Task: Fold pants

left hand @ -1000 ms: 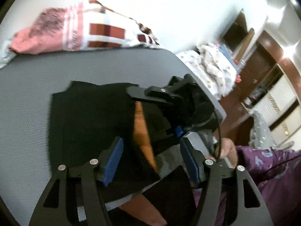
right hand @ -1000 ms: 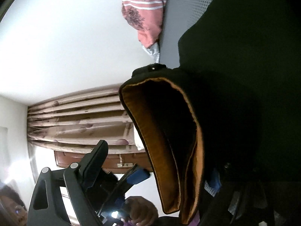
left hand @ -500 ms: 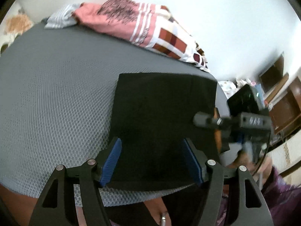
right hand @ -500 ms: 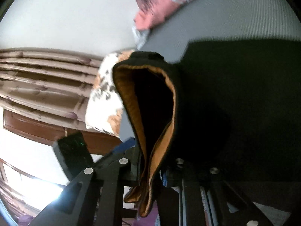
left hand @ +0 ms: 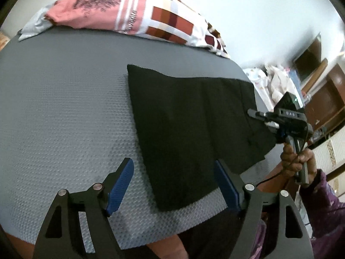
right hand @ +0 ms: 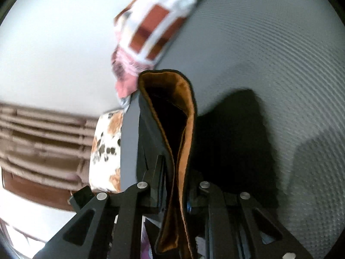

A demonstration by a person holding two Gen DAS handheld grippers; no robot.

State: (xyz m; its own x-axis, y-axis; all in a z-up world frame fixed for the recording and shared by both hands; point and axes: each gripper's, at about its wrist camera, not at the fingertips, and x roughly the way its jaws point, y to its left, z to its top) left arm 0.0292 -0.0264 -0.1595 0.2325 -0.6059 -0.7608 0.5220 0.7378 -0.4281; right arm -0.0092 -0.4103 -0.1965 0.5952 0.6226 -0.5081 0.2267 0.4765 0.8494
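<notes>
Your right fingers (right hand: 172,194) pinch the black pants' (left hand: 189,129) orange-lined waistband (right hand: 183,151) at the bed's (left hand: 64,108) right edge; left fingers (left hand: 172,185) hover spread (nearer the hem), pants lying crosswise ahead.

The left wrist view sits low at the near edge of the grey bed (left hand: 64,112), facing across it toward 12 o'clock, with the pants (left hand: 189,125) close ahead and the right gripper (left hand: 280,118) at 3 o'clock. The right wrist view is pressed against the pants (right hand: 172,140), looking along them. Both share the pants, the bed and the patterned bedding (left hand: 133,15) (right hand: 151,28).
</notes>
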